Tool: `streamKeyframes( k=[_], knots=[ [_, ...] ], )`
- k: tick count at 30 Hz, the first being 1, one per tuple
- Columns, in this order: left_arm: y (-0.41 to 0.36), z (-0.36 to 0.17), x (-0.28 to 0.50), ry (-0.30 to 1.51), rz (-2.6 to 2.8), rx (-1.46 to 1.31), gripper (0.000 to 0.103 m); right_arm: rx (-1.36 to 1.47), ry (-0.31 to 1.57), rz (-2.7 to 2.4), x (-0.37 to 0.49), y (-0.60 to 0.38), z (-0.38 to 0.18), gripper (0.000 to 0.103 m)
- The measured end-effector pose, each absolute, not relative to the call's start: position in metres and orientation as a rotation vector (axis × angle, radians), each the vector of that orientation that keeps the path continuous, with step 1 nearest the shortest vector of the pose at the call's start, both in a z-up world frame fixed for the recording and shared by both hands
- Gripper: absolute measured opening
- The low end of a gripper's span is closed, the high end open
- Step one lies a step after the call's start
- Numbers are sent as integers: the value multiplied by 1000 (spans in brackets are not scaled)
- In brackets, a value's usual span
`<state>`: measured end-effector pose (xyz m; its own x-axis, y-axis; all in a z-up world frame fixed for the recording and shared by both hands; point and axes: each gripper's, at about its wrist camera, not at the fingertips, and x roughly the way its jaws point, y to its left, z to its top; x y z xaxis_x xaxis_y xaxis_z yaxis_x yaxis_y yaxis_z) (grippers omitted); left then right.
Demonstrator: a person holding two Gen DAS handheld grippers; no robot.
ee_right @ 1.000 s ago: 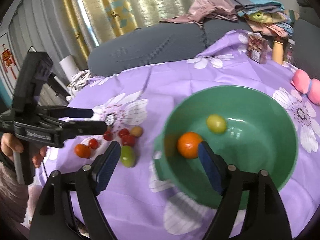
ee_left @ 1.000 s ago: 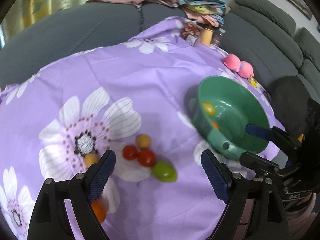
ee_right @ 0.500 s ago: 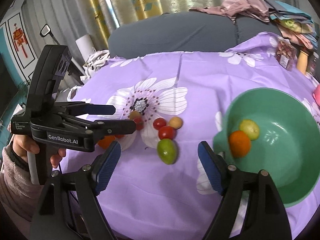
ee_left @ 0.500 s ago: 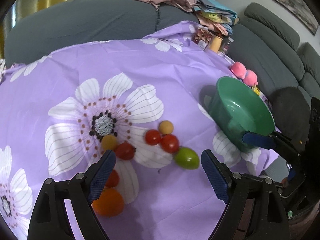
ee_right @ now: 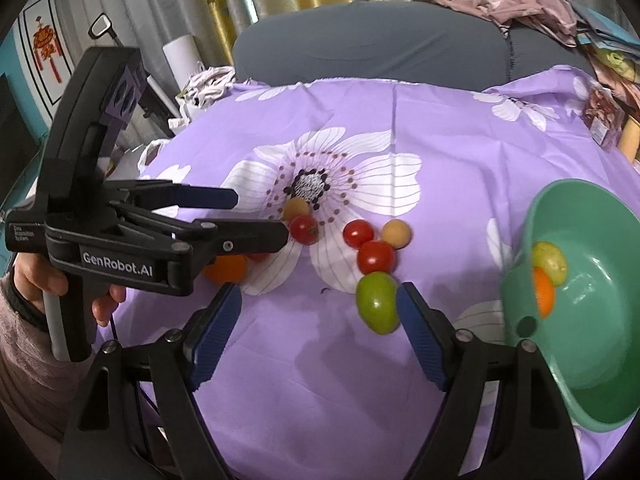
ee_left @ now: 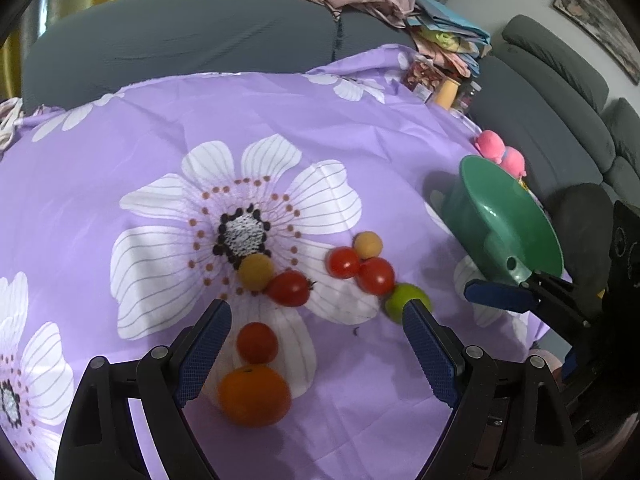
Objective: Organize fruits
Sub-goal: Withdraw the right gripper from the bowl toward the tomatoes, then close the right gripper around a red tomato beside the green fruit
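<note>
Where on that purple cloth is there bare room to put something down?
Free: the cloth between the big printed flower and the grey sofa. Crowded: the fruit cluster around the green fruit beside the green bowl.

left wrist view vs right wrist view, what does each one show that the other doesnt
Only the left wrist view shows the pink toy behind the green bowl, the whole big orange on the cloth, and the small red fruit just above it.

Only the right wrist view shows inside the bowl, where an orange and a yellow-green fruit lie, plus the hand holding the left gripper.

Both show the purple flowered cloth, the red tomatoes, the green fruit, the bowl and the grey sofa.
</note>
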<state>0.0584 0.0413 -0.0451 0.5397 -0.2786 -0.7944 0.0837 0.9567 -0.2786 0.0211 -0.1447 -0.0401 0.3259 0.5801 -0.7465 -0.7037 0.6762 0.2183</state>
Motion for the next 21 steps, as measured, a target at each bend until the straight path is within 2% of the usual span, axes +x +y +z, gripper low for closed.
streamKeyframes(
  k=[21],
  knots=[
    [64, -64, 50, 1021, -167, -227, 87, -157, 982, 895, 28, -124, -66, 80]
  ],
)
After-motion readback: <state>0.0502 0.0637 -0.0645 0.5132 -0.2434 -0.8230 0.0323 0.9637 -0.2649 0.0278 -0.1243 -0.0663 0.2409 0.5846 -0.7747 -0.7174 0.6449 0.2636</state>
